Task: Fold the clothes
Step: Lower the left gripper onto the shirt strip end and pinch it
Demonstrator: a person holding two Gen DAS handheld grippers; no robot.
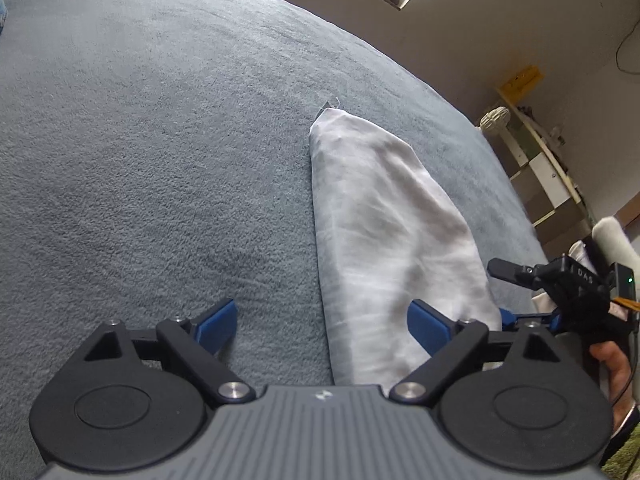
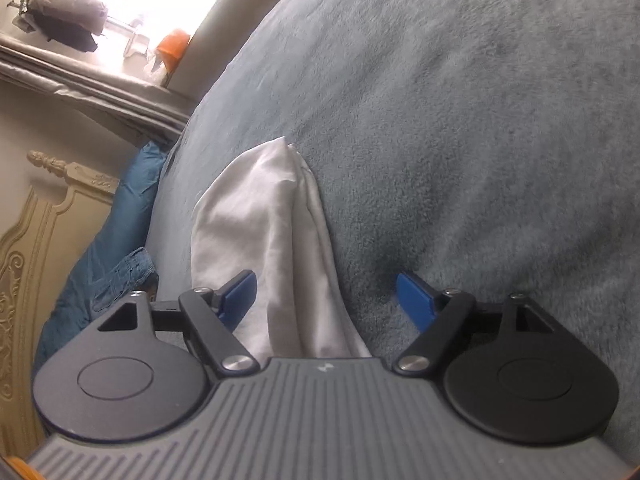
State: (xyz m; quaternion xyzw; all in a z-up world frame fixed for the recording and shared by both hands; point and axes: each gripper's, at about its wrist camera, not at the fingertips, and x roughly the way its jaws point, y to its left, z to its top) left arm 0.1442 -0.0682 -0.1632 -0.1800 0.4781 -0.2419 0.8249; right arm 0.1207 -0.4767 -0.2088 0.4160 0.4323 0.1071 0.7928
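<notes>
A white cloth [image 1: 384,240] lies folded into a long narrow strip on the grey-blue blanket [image 1: 160,140]. My left gripper [image 1: 322,326] hovers open over the strip's near end, its blue pads wide apart, the right pad over the cloth. The right wrist view shows the same white cloth [image 2: 276,240] running away between the fingers, its layered edges showing on the right side. My right gripper [image 2: 326,300] is open above that end, holding nothing. The other gripper [image 1: 560,280] and a hand [image 1: 612,364] appear at the right edge of the left wrist view.
The blanket [image 2: 480,120] covers a bed. A cream shelf unit [image 1: 540,160] stands past the bed's far edge. A carved cream headboard [image 2: 36,248], blue fabric [image 2: 108,248] beside it, and a window sill [image 2: 80,80] with items sit to the left in the right wrist view.
</notes>
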